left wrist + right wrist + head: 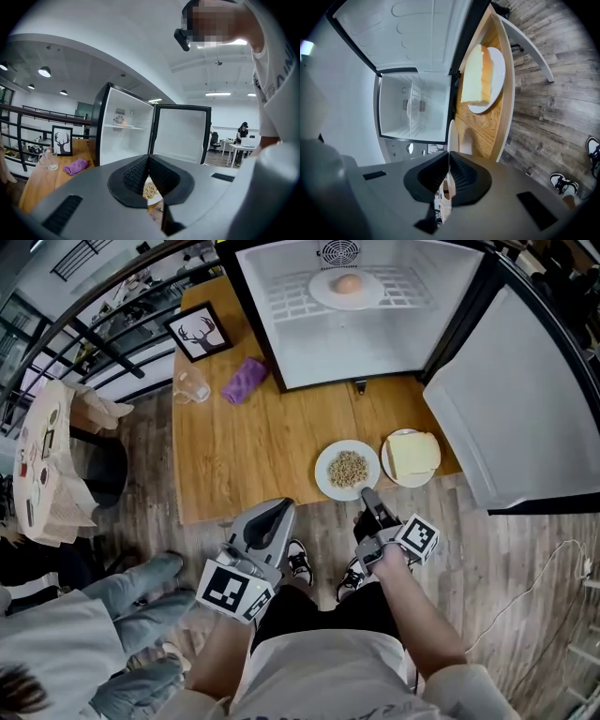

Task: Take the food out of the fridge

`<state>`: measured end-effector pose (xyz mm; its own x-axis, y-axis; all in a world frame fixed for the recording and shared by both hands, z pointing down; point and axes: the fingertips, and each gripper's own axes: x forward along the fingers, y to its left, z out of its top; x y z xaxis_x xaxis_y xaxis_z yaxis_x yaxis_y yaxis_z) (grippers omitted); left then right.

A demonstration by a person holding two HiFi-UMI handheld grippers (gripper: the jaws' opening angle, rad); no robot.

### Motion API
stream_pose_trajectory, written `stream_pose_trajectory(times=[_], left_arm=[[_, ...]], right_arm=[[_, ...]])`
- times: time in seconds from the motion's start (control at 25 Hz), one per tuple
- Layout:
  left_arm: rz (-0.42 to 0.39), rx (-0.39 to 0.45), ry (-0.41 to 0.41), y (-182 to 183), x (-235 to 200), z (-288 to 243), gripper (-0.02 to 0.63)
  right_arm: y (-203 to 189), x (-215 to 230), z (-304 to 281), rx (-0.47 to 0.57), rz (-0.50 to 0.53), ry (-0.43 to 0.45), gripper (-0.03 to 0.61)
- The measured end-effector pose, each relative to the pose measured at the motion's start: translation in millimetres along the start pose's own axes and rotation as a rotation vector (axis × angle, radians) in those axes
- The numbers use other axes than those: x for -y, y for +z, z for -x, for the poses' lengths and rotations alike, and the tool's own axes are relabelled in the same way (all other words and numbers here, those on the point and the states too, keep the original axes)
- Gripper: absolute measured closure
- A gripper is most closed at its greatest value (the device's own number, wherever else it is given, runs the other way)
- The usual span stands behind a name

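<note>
The fridge [361,324] stands open at the table's far edge. On its wire shelf lies a white plate with a round pale food [347,284], also seen in the left gripper view [123,123]. Near the front edge of the wooden table [253,446] sit a plate of grains [348,470] and a plate of bread slices [411,457]; the bread [478,75] fills the right gripper view. My left gripper [281,509] hovers shut and empty in front of the table. My right gripper [367,493] is shut and empty, just short of the grain plate.
The fridge door [511,409] swings open to the right. A deer picture [199,332], a glass [190,385] and a purple cloth [244,380] stand on the table's left part. A seated person's legs [131,592] are at the lower left, beside a round table [42,465].
</note>
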<state>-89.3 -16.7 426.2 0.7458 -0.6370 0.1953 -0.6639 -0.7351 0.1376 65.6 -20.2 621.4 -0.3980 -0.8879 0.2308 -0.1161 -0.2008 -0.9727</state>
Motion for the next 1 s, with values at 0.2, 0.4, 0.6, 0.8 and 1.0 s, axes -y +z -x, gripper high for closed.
stream_pose_trajectory(times=[0.2,0.4,0.6,0.8,1.0], left_arm=[[0.013,-0.016,0.003,-9,2,3,0.606],[0.015,-0.023,0.008,-11,0,6,0.606],[0.02,-0.029,0.008,-13,-3,8,0.606],[0.025,-0.029,0.001,-13,-3,8,0.606],[0.026,-0.032,-0.004,-14,-4,10,0.606]], right_arm=[[2,16,-6,0.009,-0.033,-0.02,0.552],[4,36,-7,0.004,-0.055,-0.093,0.552],[1,40,-11,-0.025,-0.059,-0.146,0.551],[2,42,-11,-0.024,-0.052,-0.169,0.497],[4,48,-9,-0.001,-0.078,-0.176,0.479]])
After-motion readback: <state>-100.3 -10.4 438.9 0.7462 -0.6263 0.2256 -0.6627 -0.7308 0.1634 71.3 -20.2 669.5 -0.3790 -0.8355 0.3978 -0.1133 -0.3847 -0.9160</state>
